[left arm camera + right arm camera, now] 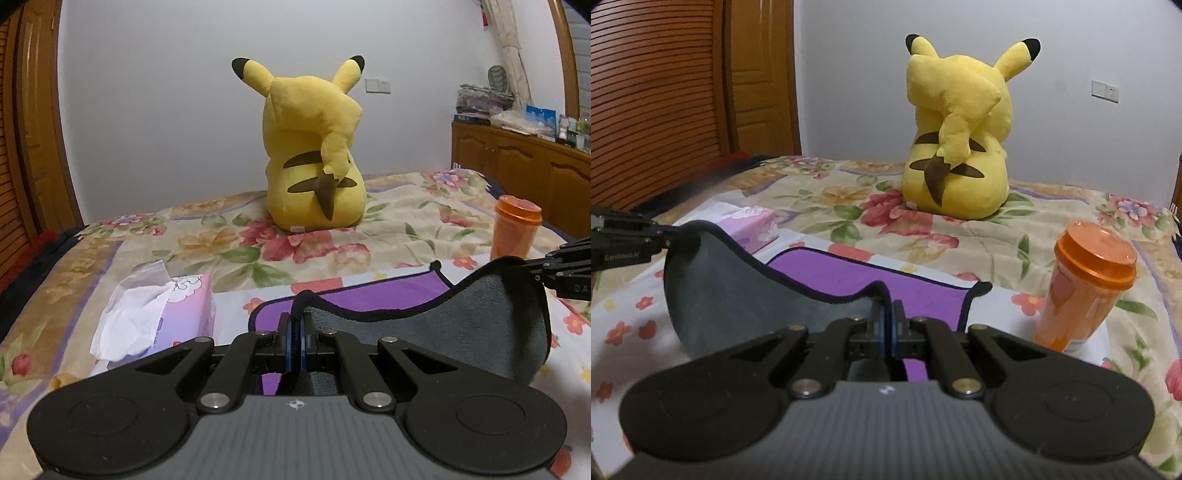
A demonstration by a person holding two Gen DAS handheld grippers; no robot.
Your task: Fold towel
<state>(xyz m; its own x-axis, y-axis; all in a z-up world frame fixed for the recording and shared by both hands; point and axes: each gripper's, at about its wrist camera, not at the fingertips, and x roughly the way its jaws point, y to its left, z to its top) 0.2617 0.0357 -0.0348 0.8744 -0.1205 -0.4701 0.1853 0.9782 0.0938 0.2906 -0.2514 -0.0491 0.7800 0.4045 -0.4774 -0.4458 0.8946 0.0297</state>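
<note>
The towel [461,325] is grey on one side and purple on the other, with a dark hem, and lies on the bed. My left gripper [295,321] is shut on one near corner of it and holds it lifted. My right gripper [888,314] is shut on the other near corner of the towel [738,291]. The lifted near edge hangs between the two grippers, grey side toward me. The far purple part [871,277] still lies flat on the bed. Each gripper shows at the edge of the other's view.
A large yellow plush toy [314,147] sits on the floral bedspread [229,240] beyond the towel. A pink tissue box [170,317] lies to the left. An orange lidded cup [1082,288] stands to the right. A wooden cabinet [524,162] is at the far right.
</note>
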